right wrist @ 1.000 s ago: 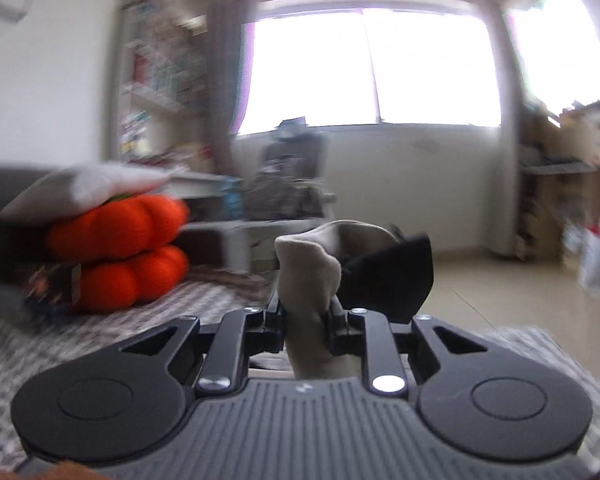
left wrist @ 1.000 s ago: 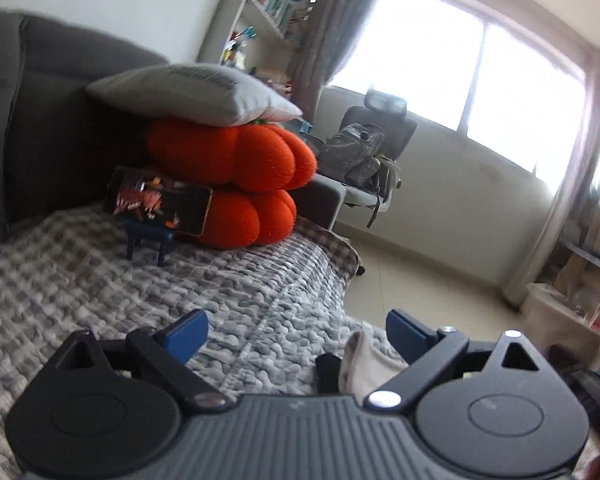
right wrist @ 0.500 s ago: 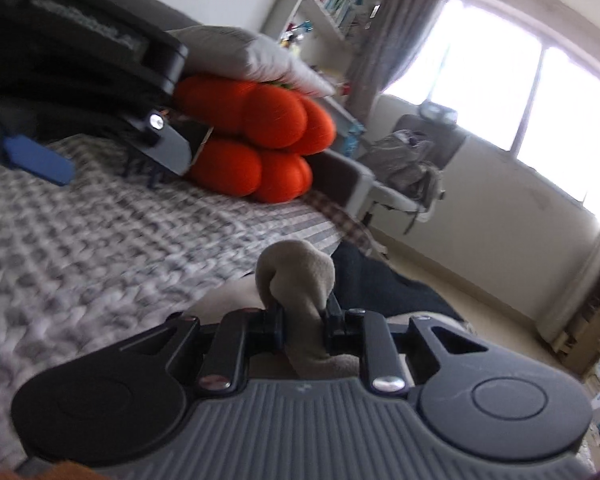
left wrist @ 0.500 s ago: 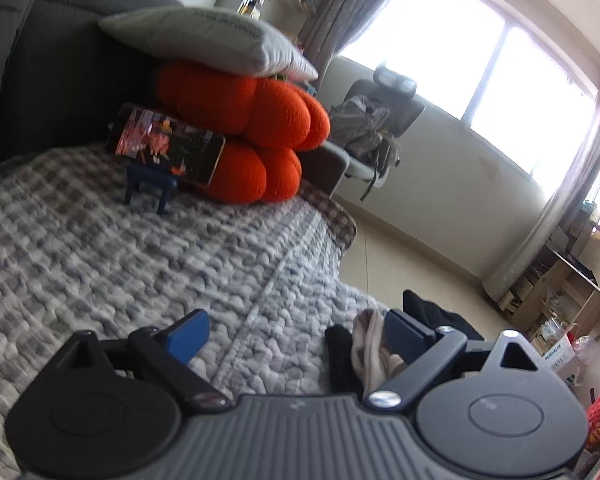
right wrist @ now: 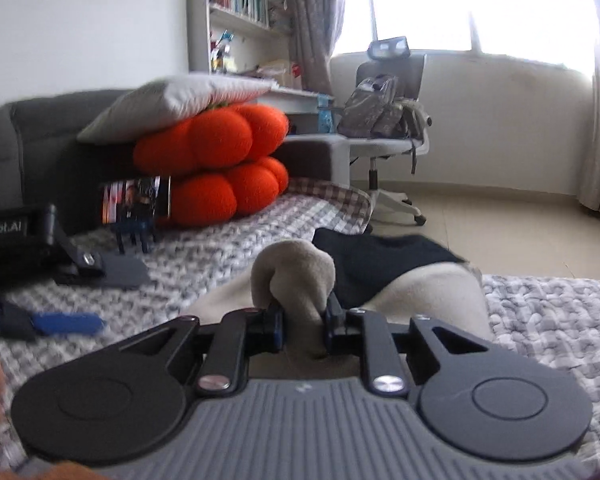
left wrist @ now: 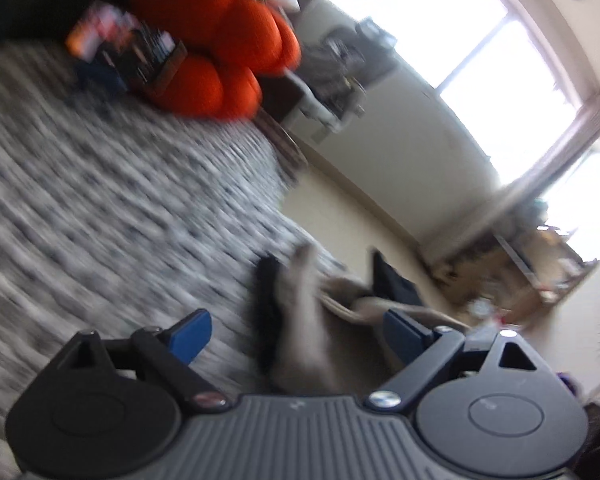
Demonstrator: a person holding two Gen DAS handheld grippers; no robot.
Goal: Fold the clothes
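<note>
A beige garment (right wrist: 432, 292) with a black part (right wrist: 364, 256) lies on the grey knitted blanket (right wrist: 203, 256). My right gripper (right wrist: 303, 320) is shut on a bunched beige fold of it (right wrist: 295, 272), which rises above the pads. In the blurred left wrist view the same garment (left wrist: 300, 320) stands up between the wide-apart blue pads (left wrist: 191, 334) of my left gripper (left wrist: 297, 330), which is open and not touching it. The right wrist view shows the left gripper's blue pad (right wrist: 67, 324) low over the blanket at the far left.
Two orange pumpkin cushions (right wrist: 215, 164) under a grey pillow (right wrist: 179, 96) sit against the dark sofa back. A phone on a blue stand (right wrist: 133, 202) stands before them. Beyond the blanket's edge are bare floor (right wrist: 500, 232) and an office chair (right wrist: 388, 120) with a backpack.
The left gripper has sunk and rolled, and the garment now stands between its open pads. The right gripper keeps its hold on the beige fold while its view has swung towards the window.
</note>
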